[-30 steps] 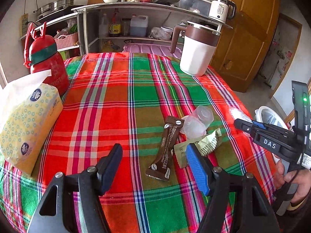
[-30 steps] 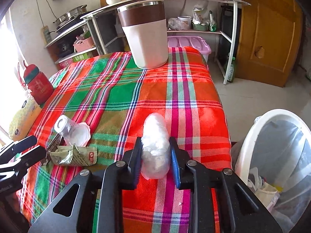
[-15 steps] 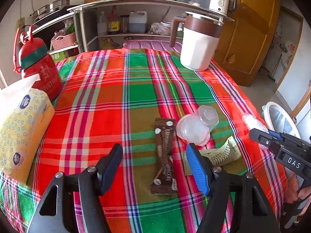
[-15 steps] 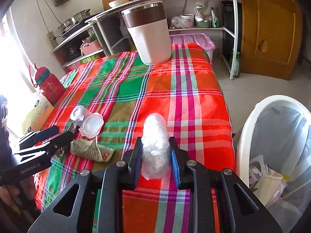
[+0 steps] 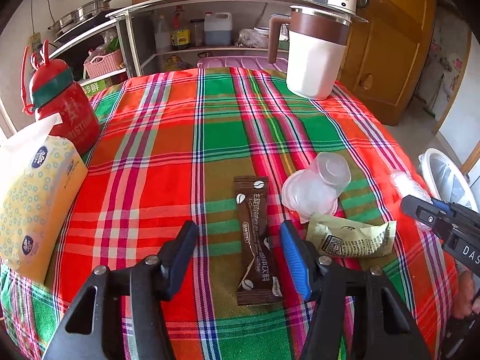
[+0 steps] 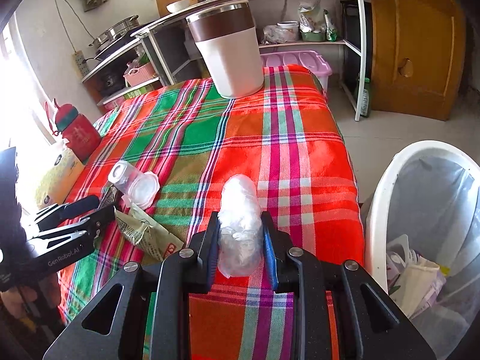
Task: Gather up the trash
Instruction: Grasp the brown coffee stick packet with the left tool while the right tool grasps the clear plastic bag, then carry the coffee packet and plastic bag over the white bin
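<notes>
A brown coffee sachet [image 5: 253,240] lies flat on the plaid tablecloth [image 5: 180,150]. My left gripper [image 5: 237,234] hovers over it with a jaw on each side, closing, and the pads are clear of it. Right of the sachet lie a clear plastic cup [image 5: 315,186] on its side and a crumpled yellowish wrapper [image 5: 351,238]. My right gripper [image 6: 240,222] is shut on a wad of clear plastic film [image 6: 240,198], held over the table's right edge. The white trash bin [image 6: 387,186], lined with a bag, stands on the floor just to the right.
A white and brown jug [image 5: 315,60] stands at the table's far right. A red bottle [image 5: 66,111] and a yellow tissue pack [image 5: 33,204] sit along the left edge. Metal shelves [image 5: 210,3] and a wooden door [image 6: 420,45] lie beyond the table.
The left jaws have narrowed and now straddle the sachet, which sits straighter between them. The right gripper kept its hold on the plastic wad, with the bin now closer in its view.
</notes>
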The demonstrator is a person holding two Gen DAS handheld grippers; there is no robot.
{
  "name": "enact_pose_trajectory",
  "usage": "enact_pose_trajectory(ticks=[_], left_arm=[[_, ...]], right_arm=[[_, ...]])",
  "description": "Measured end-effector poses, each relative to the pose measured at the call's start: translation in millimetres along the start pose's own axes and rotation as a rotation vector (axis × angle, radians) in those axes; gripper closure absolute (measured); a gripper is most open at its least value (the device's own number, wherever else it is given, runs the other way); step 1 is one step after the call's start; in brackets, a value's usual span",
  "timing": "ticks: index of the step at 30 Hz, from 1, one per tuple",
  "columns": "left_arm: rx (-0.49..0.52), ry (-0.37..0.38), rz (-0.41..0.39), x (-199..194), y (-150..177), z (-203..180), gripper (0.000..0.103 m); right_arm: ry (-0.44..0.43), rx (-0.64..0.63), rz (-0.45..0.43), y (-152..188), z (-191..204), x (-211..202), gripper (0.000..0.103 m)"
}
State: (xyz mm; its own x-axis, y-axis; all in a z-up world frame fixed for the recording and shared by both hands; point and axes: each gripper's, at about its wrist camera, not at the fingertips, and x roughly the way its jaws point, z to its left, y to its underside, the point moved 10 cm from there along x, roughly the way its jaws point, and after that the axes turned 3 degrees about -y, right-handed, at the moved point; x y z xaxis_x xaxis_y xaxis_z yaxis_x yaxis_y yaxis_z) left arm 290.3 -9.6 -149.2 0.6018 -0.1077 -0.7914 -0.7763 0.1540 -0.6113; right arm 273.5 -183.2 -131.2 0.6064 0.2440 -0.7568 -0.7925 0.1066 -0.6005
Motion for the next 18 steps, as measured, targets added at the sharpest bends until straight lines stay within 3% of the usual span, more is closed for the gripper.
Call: enact_pose_trajectory(ticks=[11, 18], left_arm=[[0.030, 0.003, -0.006, -3.4, -0.3, -6.8, 0.081], [0.013, 0.021, -0.009, -7.9, 2.2, -7.9, 0.084]], right_arm=[[0.007, -0.002, -0.009, -0.1, 0.1, -1.9, 0.076], [0.016, 0.000, -0.025, 0.1, -0.9, -8.3, 0.076]])
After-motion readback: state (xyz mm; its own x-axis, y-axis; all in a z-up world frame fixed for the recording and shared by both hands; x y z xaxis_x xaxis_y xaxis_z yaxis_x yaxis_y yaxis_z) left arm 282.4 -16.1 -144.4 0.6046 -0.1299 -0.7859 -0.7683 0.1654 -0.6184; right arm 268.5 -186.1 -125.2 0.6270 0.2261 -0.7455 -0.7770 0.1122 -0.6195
